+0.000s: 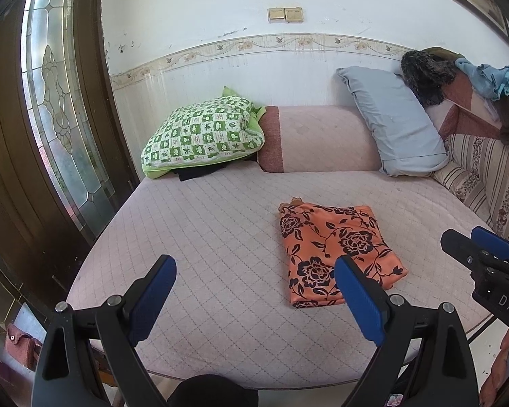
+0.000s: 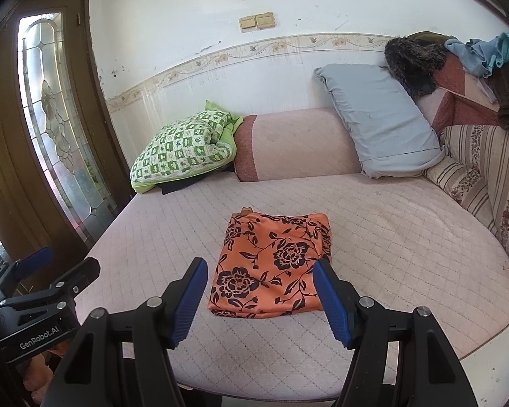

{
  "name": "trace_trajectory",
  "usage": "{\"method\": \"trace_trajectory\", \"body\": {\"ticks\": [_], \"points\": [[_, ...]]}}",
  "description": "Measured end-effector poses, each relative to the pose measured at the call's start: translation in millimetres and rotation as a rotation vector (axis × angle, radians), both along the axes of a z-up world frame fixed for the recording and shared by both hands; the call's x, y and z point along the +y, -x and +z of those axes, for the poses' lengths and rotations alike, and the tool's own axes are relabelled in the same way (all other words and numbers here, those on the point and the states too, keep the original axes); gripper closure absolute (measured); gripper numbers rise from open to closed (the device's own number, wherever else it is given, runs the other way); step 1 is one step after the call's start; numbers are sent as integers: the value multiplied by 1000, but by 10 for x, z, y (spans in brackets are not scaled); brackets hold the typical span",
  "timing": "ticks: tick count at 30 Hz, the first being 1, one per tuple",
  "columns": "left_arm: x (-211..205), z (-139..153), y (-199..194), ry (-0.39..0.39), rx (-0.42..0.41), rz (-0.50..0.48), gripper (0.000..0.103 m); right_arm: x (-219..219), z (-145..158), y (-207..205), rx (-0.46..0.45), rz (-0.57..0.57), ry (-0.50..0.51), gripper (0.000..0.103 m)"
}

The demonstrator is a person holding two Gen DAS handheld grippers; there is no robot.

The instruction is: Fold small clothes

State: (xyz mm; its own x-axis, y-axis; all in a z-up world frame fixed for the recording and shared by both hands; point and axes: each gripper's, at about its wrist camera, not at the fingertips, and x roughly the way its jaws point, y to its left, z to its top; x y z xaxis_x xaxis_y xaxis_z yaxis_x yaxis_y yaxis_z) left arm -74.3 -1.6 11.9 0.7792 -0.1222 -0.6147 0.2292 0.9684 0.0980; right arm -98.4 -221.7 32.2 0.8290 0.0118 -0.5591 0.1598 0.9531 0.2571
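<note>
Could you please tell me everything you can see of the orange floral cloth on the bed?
The orange floral cloth is thin, smooth-looking fabric printed with black roses and leaves. It lies folded into a flat, roughly square packet on the pink quilted mattress, a small corner poking out at its far edge. Nothing else touches it.

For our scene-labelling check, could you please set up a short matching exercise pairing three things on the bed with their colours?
Things:
1. folded cloth
2. pillow leaning at the back right
3. folded quilt at the back left

Colours:
A. green and white checks
B. orange with dark flowers
C. plain pale blue

Pairs: 1-B, 2-C, 3-A
</note>
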Motion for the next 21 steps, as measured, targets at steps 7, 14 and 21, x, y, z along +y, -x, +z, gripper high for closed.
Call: {"method": "trace_trajectory", "body": {"ticks": [7,14,21], "points": [[-38,60,62,-5,-10,0,9,-27,31,35,-10,1,-4,35],[-57,117,124,-7,-20,3,9,-93,64,115,-24,-8,-19,35],[-109,177,180,-12,-32,-4,9,-140,91,174,-36,-12,-22,35]]}}
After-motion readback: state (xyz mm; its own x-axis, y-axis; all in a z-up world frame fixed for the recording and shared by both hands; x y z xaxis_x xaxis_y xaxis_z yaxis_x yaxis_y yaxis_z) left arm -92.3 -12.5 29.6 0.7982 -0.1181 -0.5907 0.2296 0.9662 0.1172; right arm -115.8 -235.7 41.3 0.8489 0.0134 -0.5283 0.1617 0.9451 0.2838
